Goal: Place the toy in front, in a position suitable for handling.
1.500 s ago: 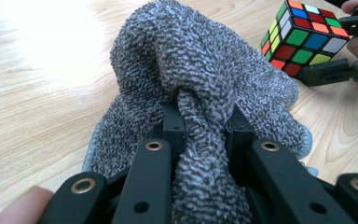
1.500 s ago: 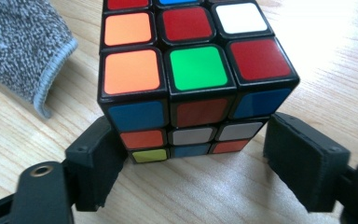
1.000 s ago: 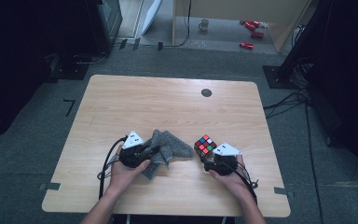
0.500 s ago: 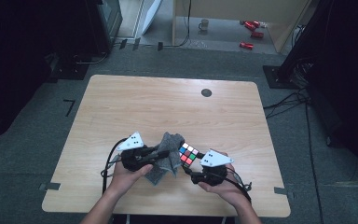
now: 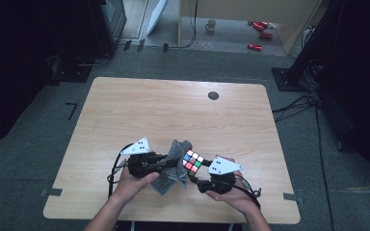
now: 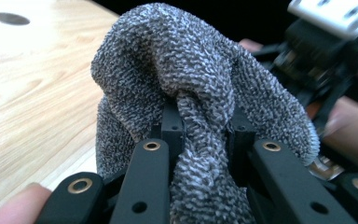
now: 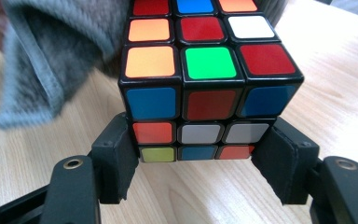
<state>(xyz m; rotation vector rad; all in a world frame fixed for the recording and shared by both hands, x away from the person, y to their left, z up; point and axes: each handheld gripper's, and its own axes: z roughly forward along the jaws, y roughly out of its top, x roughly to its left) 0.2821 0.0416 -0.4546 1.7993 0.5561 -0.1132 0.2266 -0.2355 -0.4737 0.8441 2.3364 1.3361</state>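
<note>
The left claw (image 6: 200,130) is clamped on a bunched grey terry cloth (image 6: 205,79); the right claw (image 7: 200,158) grips a multicoloured puzzle cube (image 7: 200,70) just above the wooden tabletop (image 5: 173,110). Wiping appears under way; next, the cloth must be pressed across the cube's faces.

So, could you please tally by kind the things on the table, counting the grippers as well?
Puzzle cube: 1, clamped in the right gripper
Grey cloth: 1, pinched in the left gripper
Grippers: 2
Total: 4, all on the wooden table
</note>
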